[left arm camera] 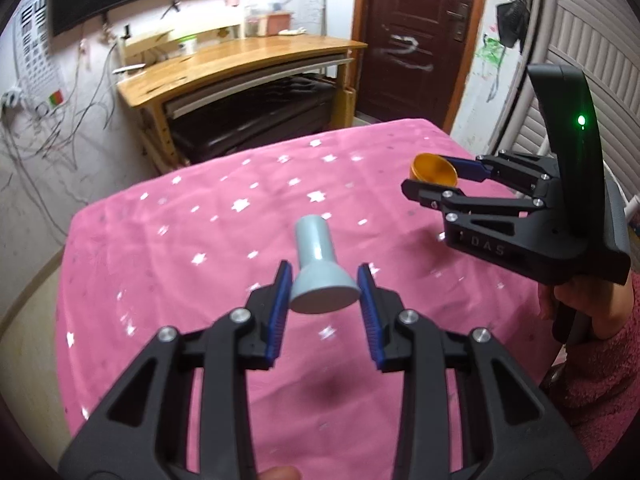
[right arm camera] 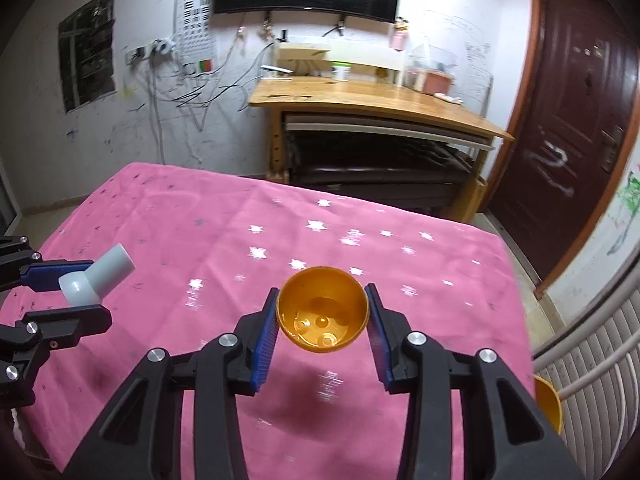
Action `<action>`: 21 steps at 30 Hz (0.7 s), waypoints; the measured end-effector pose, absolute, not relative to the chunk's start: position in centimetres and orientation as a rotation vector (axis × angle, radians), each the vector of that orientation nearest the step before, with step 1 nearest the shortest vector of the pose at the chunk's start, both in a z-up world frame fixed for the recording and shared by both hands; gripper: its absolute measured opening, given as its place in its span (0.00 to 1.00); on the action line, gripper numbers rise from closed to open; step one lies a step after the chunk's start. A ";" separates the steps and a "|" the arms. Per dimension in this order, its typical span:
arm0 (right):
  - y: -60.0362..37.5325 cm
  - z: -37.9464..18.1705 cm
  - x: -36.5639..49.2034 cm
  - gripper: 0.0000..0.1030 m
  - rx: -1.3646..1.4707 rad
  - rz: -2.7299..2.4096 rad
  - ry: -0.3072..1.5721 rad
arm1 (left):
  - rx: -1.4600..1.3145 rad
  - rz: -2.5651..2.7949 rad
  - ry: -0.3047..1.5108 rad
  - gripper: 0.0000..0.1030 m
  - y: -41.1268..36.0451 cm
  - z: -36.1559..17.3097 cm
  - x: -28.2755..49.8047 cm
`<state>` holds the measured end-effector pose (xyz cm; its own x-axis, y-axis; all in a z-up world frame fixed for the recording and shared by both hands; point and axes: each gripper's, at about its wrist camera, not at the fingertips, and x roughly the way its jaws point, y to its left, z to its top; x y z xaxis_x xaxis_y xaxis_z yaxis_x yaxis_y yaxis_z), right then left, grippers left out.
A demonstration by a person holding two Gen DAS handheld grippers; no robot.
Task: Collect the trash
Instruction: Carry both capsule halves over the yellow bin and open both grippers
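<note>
A pale blue funnel-shaped plastic piece (left arm camera: 316,264) hangs above the pink star-patterned tablecloth (left arm camera: 180,240), wide end toward the camera. My left gripper (left arm camera: 324,276) is shut on its flared part. Seen from the right wrist, that piece (right arm camera: 104,272) juts out of the left gripper (right arm camera: 86,292) at the left edge. An orange plastic cup (right arm camera: 322,312) is clamped by its sides in my right gripper (right arm camera: 322,292), its mouth facing the camera, lifted off the cloth (right arm camera: 200,220). From the left wrist, the right gripper (left arm camera: 432,176) holds the cup (left arm camera: 434,167) at the right.
A wooden desk (left arm camera: 240,60) stands beyond the table, under a dark screen, with a brown door (left arm camera: 416,32) to its right. Another orange object (right arm camera: 548,400) sits past the table's right edge, beside a white slatted panel (right arm camera: 592,360). A pink sleeve (left arm camera: 600,360) reaches in behind the right gripper.
</note>
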<state>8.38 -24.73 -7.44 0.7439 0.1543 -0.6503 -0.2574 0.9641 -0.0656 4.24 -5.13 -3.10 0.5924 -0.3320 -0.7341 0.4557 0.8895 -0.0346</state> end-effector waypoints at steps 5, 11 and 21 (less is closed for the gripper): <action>-28.5 -7.4 7.8 0.34 -0.120 0.167 0.681 | 0.214 -0.510 0.803 0.31 -9.1 -2.4 4.5; -34.0 -7.7 6.7 0.34 -0.065 0.086 0.672 | 0.277 -0.585 0.785 0.31 -14.5 -1.8 4.9; -45.0 -8.7 3.5 0.35 0.066 -0.079 0.658 | 0.327 -0.691 0.780 0.31 -22.6 -1.3 5.0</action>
